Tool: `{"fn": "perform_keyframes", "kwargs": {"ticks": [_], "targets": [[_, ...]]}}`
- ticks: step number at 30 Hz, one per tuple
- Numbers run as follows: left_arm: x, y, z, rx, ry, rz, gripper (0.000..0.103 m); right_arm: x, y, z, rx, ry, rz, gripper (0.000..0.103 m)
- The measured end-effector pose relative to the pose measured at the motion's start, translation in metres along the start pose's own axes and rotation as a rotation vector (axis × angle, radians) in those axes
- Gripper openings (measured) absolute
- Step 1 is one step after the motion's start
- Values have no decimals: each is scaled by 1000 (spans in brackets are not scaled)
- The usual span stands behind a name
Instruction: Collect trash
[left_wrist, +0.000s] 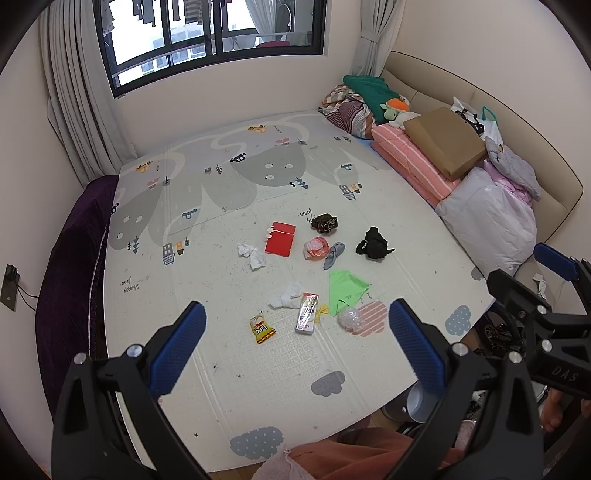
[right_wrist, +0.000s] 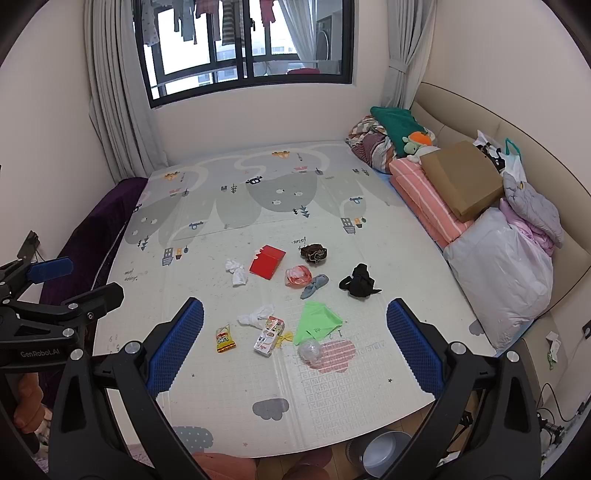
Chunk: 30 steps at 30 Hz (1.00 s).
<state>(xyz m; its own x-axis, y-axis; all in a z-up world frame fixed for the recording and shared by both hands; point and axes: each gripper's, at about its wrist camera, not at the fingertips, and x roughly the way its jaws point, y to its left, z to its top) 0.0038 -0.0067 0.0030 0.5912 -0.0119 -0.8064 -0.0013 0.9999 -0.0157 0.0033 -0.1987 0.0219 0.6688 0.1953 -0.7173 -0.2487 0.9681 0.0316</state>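
Trash lies in the middle of a patterned mat (left_wrist: 258, 369): a yellow snack packet (left_wrist: 261, 328), a white carton (left_wrist: 307, 313), crumpled tissues (left_wrist: 287, 296), a clear plastic ball (left_wrist: 350, 318), a green wrapper (left_wrist: 344, 288), a red envelope (left_wrist: 280, 238), a pink bag (left_wrist: 316, 248) and more tissue (left_wrist: 252, 254). The same items show in the right wrist view, such as the packet (right_wrist: 224, 338) and carton (right_wrist: 269, 336). My left gripper (left_wrist: 297, 334) is open and empty above the mat's near side. My right gripper (right_wrist: 295, 330) is open and empty beside it.
Dark cloth items (left_wrist: 373, 243) and a brown one (left_wrist: 325, 223) lie near the trash. Folded bedding, a cardboard box (left_wrist: 445, 142) and bags line the right side. A grey bin (right_wrist: 384, 456) stands on the floor below the mat's near edge. A window is behind.
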Motion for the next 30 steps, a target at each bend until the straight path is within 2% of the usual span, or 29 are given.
{"fn": "perform_keyframes", "kwargs": {"ticks": [18,30], "targets": [[16,-1,2,19,27,-31,99,12,-4,-3,20,14,-21,96],[70,-7,-1,30,129,-55,99,56,-17,-13,41,77,-41,96]]}}
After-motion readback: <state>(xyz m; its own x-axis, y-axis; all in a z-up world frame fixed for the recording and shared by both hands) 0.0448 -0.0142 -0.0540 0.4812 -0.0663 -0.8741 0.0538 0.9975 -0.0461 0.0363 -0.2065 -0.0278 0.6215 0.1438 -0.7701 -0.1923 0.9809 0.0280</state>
